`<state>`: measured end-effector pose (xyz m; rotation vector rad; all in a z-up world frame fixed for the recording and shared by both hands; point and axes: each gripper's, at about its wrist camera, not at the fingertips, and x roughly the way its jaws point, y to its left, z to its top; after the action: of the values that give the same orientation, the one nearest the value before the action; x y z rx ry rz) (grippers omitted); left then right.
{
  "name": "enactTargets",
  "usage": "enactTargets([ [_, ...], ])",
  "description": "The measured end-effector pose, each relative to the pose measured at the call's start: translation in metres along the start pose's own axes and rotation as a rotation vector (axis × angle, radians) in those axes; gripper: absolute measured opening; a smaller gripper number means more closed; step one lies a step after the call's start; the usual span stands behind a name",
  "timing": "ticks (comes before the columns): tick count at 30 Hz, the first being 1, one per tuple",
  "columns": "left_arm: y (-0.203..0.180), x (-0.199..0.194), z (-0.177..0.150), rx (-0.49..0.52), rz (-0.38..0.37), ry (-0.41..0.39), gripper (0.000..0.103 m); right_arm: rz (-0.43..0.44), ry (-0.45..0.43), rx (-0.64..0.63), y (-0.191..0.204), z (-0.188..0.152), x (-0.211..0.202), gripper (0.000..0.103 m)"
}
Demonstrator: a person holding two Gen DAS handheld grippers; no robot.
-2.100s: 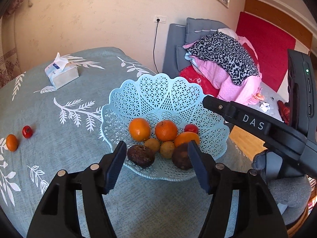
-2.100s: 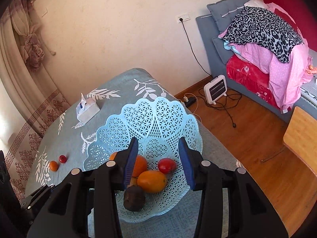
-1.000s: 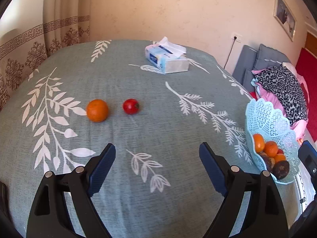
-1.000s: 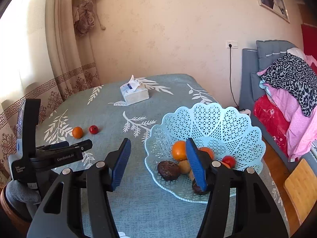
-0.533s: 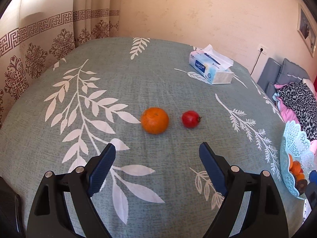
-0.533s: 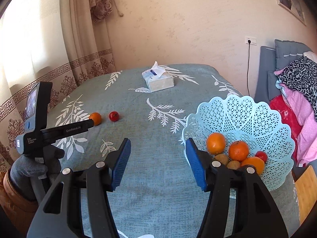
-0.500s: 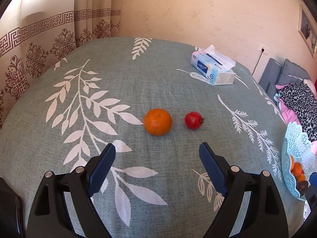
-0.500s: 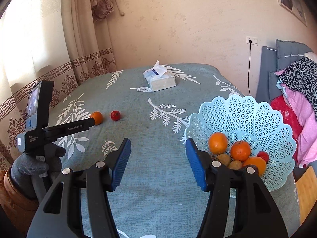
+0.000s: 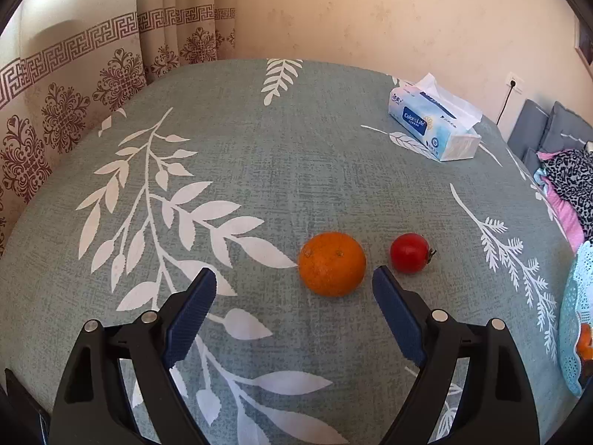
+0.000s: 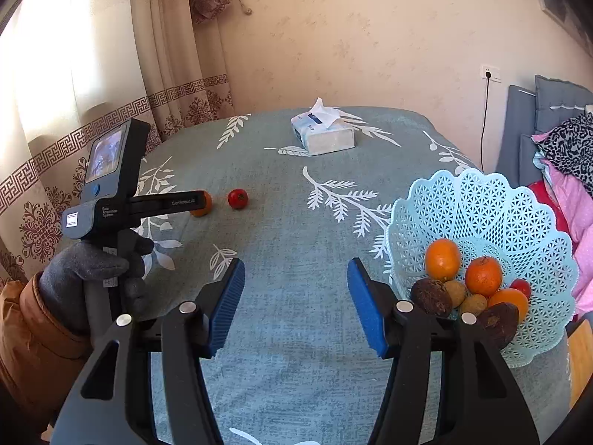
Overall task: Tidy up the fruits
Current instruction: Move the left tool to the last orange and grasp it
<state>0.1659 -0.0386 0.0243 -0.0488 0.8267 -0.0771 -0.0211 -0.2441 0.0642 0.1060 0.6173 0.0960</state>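
An orange (image 9: 332,263) and a small red tomato (image 9: 409,253) lie side by side on the grey-green leaf-print tablecloth (image 9: 259,170). My left gripper (image 9: 292,289) is open and empty, its fingertips just short of the orange. In the right wrist view the left gripper (image 10: 185,200) partly hides the orange (image 10: 204,205), with the tomato (image 10: 237,198) beside it. My right gripper (image 10: 295,278) is open and empty above the cloth, left of the light blue lattice basket (image 10: 481,207), which holds several oranges and dark fruits.
A tissue box (image 9: 433,133) stands at the far side of the table, also seen in the right wrist view (image 10: 322,135). Curtains (image 9: 74,85) hang behind the table's left edge. A bed with piled clothes (image 10: 567,155) is to the right. The basket's rim (image 9: 574,315) shows at right.
My left gripper has swung away from the basket and closed in on the orange and tomato, which now loom larger. My right gripper has drawn back from the basket to its left.
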Motion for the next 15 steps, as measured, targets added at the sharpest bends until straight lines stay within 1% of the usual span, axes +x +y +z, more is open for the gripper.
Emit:
enactTargets([
  [8, -0.007, 0.02, 0.007, 0.018, -0.014, 0.043, 0.085, 0.014, 0.027, -0.013, 0.007, -0.002, 0.009, 0.059],
  [9, -0.007, 0.022, 0.007, 0.017, -0.021, 0.05, 0.083, 0.016, 0.03, -0.016, 0.008, -0.001, 0.01, 0.059],
  [10, -0.007, 0.023, 0.007, 0.017, -0.028, 0.056, 0.077, 0.018, 0.035, -0.018, 0.01, -0.002, 0.012, 0.059],
  [12, -0.006, 0.024, 0.007, 0.017, -0.035, 0.054, 0.074, 0.023, 0.044, -0.023, 0.013, -0.001, 0.015, 0.059],
  [14, -0.005, 0.022, 0.006, 0.016, -0.05, 0.049, 0.063, 0.036, 0.058, -0.024, 0.017, -0.001, 0.02, 0.059],
  [15, -0.005, 0.021, 0.006, 0.017, -0.06, 0.046, 0.062, 0.041, 0.065, -0.024, 0.018, 0.0, 0.023, 0.059],
])
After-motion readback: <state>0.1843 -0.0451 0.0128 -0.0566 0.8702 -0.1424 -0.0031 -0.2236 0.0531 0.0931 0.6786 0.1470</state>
